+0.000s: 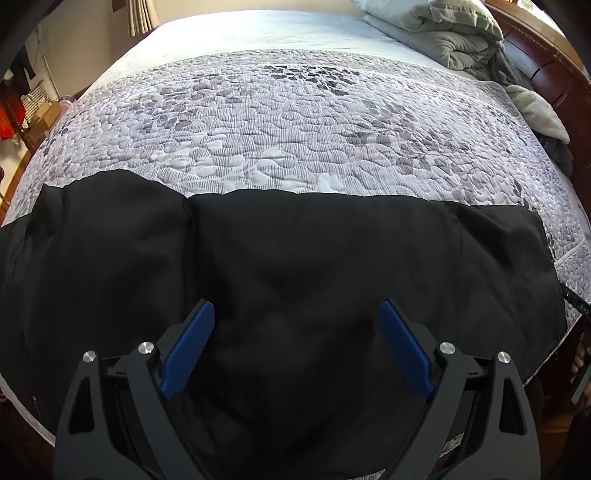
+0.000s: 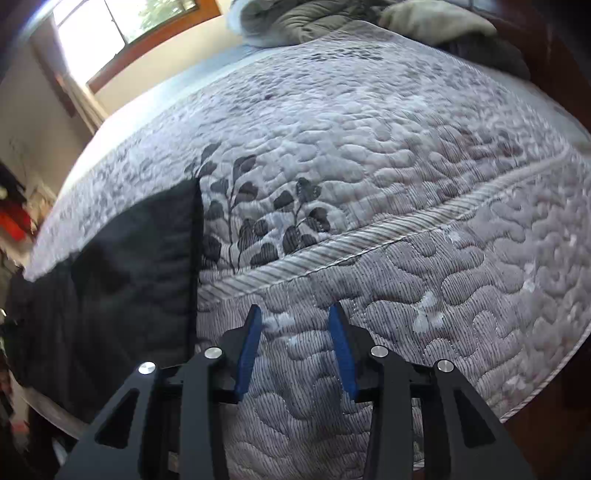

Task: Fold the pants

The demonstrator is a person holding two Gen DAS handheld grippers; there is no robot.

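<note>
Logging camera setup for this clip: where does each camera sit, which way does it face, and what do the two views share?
Left wrist: on the left tool, looking along its wide-open blue fingers at the black pants spread across the quilted bedspread, toward the grey comforter.
Right wrist: on the right tool, fingers apart over bare bedspread, the pants' edge at its left.
Shared: pants, bedspread, the piled comforter.

The pants (image 1: 288, 266) are plain black against a quilt (image 1: 295, 129) of pale grey-white, stitched in a pebble pattern with dark grey leaf sprigs. Both the left gripper (image 1: 297, 314) and right gripper (image 2: 294, 317) are black with blue pads. A grey-green comforter (image 1: 454, 33) lies bunched against the reddish-brown wooden headboard (image 1: 546, 70).
</note>
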